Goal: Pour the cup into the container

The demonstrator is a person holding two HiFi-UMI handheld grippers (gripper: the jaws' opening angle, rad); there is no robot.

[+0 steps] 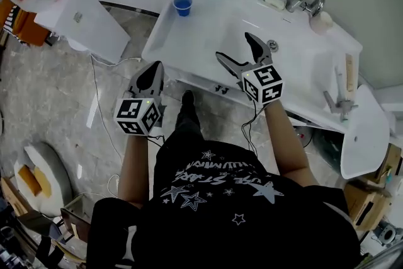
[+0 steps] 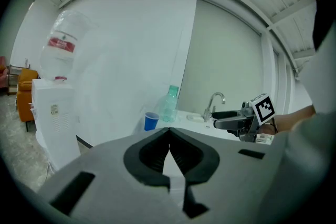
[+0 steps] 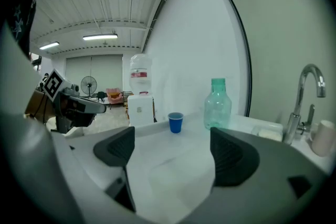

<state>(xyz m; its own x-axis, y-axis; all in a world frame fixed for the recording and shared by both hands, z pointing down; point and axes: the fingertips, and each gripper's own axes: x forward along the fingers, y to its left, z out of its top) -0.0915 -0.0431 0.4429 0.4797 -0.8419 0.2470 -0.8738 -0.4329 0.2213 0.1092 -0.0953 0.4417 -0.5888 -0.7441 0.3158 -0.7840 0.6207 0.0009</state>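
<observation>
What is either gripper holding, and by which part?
Nothing. The left gripper is shut and empty, the right gripper open and empty; the blue cup stands untouched.

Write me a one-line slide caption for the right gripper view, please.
Right gripper, jaws open and empty, faces a small blue plastic cup and a green translucent plastic bottle on the white counter.

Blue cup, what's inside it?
From above, the blue cup looks only blue inside; I cannot tell liquid from a bare bottom. In both gripper views its wall hides the inside.
</observation>
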